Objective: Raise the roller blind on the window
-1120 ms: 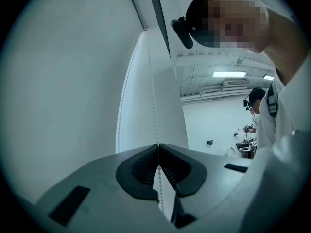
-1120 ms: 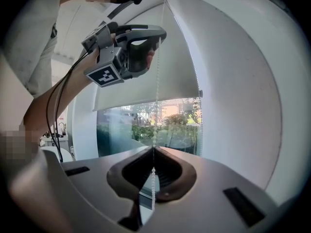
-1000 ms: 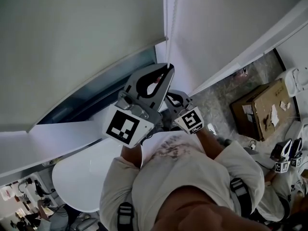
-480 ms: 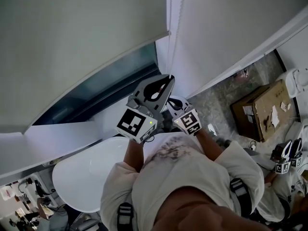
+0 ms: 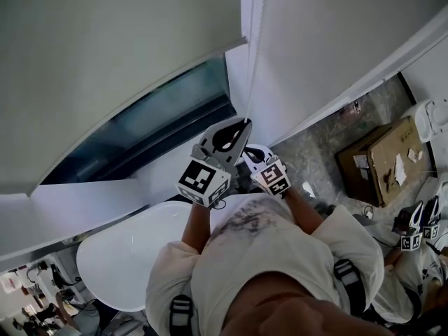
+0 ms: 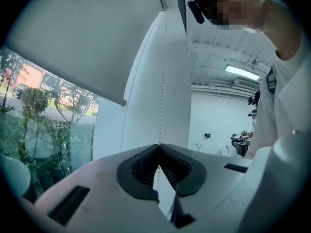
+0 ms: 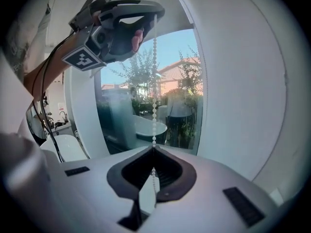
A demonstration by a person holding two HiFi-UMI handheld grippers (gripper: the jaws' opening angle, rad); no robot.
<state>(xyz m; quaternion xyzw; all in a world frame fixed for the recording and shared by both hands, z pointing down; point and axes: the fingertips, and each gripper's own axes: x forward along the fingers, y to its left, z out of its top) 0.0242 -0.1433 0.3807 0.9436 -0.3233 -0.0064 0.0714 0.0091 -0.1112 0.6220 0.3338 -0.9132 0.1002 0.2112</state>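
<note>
The pale roller blind (image 5: 105, 54) hangs over the window, its bottom bar (image 6: 121, 102) above a strip of bare glass (image 5: 150, 128). A white bead chain (image 5: 250, 61) runs down the frame at the blind's right side. My left gripper (image 5: 243, 123) is shut on this chain; in the left gripper view the chain (image 6: 163, 81) rises straight out of the closed gripper (image 6: 158, 146). Just below it my right gripper (image 5: 253, 152) is shut on the same chain (image 7: 154, 81), its closed jaw tips (image 7: 153, 148) under the left gripper (image 7: 126, 23).
A white oval tub (image 5: 119, 257) stands under the window, left of my body. A cardboard box (image 5: 381, 159) lies on the speckled floor to the right. Further marker cubes (image 5: 413, 240) show at the far right edge. The white window frame (image 5: 329, 54) slants beside the chain.
Both grippers have come down together along the chain. The blind's bottom edge has risen, and more glass shows beneath it.
</note>
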